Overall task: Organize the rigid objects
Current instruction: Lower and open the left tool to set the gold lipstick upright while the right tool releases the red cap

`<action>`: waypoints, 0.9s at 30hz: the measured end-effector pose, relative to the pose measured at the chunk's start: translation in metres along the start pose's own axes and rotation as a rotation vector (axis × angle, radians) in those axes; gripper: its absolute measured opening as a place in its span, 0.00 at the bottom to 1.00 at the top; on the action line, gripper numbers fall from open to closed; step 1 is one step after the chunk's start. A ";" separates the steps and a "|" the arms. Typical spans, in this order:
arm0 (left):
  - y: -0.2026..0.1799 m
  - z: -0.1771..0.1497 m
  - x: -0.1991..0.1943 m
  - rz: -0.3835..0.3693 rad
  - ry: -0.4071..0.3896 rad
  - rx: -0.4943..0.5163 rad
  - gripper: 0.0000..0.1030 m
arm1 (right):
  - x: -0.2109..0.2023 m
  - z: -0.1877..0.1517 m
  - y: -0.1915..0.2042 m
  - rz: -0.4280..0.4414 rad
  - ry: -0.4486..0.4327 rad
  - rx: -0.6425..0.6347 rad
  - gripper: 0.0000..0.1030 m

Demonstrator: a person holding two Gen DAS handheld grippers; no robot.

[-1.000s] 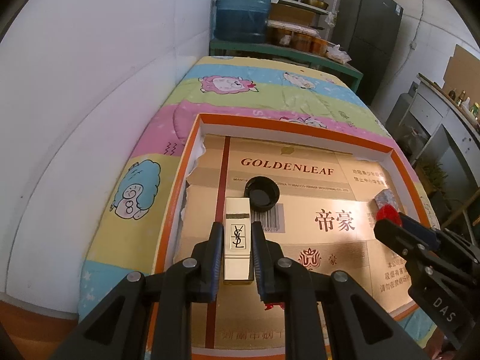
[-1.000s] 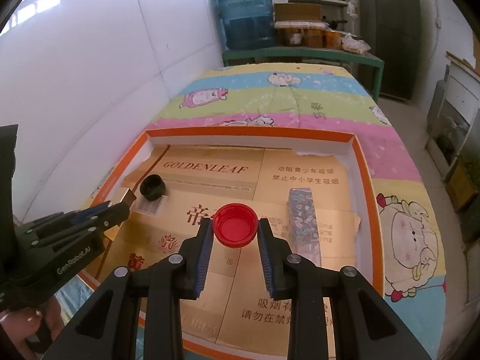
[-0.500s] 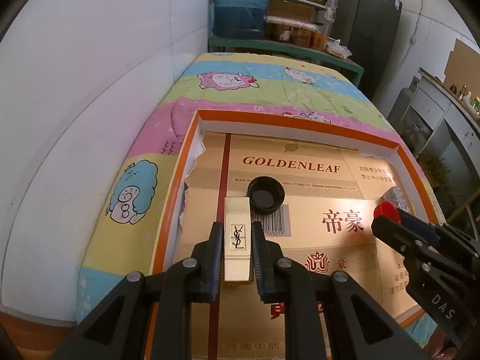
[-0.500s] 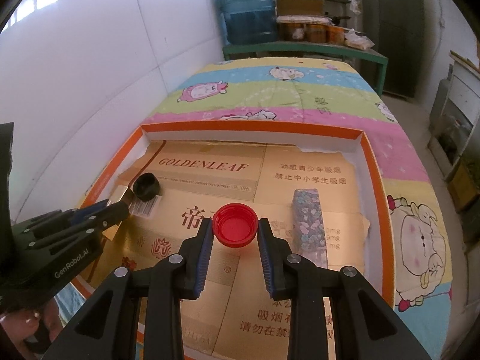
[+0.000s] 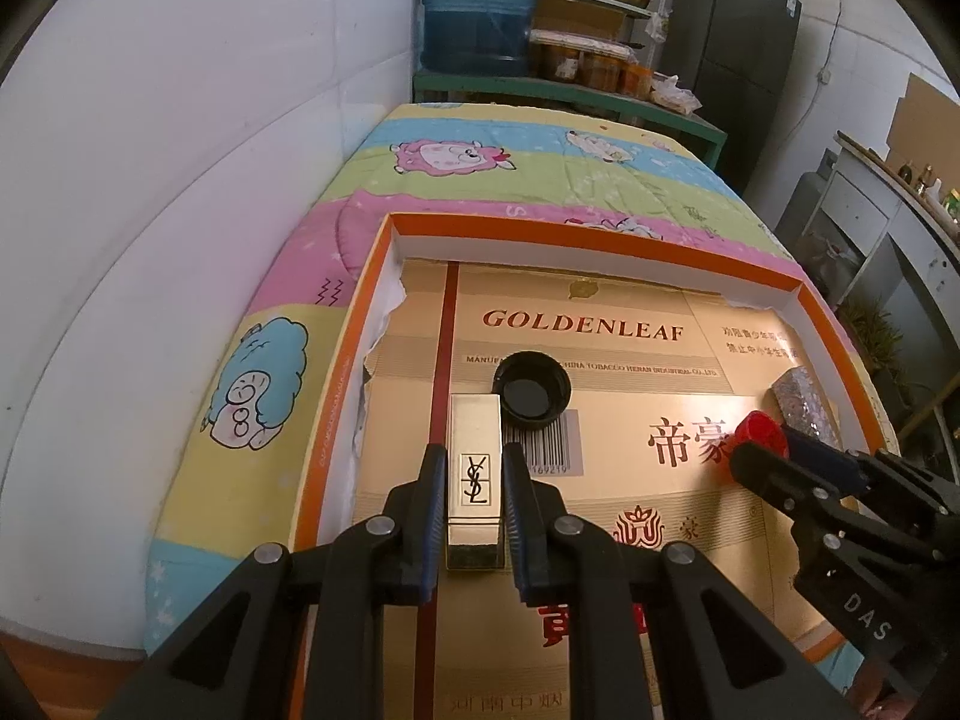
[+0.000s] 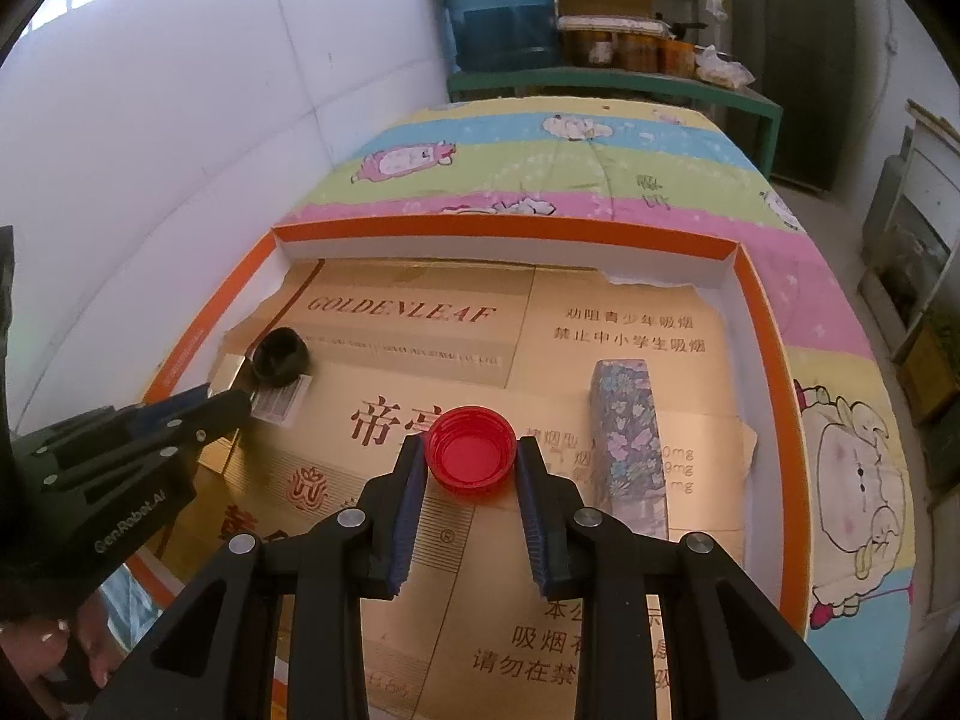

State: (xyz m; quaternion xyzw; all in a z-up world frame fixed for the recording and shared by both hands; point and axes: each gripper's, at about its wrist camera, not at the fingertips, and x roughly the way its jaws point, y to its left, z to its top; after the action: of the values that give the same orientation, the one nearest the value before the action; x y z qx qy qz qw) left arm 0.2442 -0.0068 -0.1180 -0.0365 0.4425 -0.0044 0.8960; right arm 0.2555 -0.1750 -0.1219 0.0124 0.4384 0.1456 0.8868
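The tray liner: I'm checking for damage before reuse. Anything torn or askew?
Yes. The gold cardboard liner is ragged along its left edge and torn at the far right corner of the orange tray.

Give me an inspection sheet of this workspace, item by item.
Surface: orange-rimmed tray lined with gold cardboard, lying on a cartoon-print quilt.
Job's things: gold lipstick case and red bottle cap are gripped; black cap and floral-patterned box lie in the tray.
Clutter: nothing seen in the tray beyond these.
Grippers: left gripper shut on the gold lipstick case; right gripper shut on the red bottle cap.
Cables: nothing seen.
Surroundings: white wall, blue water jug, green shelf with jars, dark cabinet.
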 end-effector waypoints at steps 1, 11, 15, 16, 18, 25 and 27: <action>0.000 0.000 0.000 -0.001 -0.003 0.001 0.18 | 0.000 0.000 0.000 -0.001 0.000 -0.002 0.30; 0.000 -0.002 -0.003 -0.011 -0.024 0.021 0.18 | 0.002 0.000 0.002 -0.014 -0.010 -0.024 0.30; 0.000 -0.001 -0.006 -0.023 -0.039 0.015 0.19 | 0.001 -0.001 0.005 -0.022 -0.016 -0.039 0.30; 0.001 -0.001 -0.008 -0.026 -0.046 0.015 0.19 | 0.001 -0.001 0.005 -0.025 -0.017 -0.040 0.31; 0.001 -0.001 -0.011 -0.032 -0.053 0.015 0.21 | 0.001 -0.001 0.005 -0.029 -0.021 -0.041 0.43; 0.001 0.003 -0.025 -0.044 -0.087 0.023 0.41 | -0.008 0.001 0.006 -0.036 -0.045 -0.042 0.46; 0.001 0.004 -0.031 -0.035 -0.101 0.030 0.41 | -0.012 0.001 0.006 -0.036 -0.049 -0.038 0.46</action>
State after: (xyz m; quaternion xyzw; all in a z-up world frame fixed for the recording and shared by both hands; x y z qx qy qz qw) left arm 0.2286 -0.0045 -0.0912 -0.0311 0.3957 -0.0248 0.9175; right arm 0.2483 -0.1721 -0.1108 -0.0090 0.4137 0.1375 0.8999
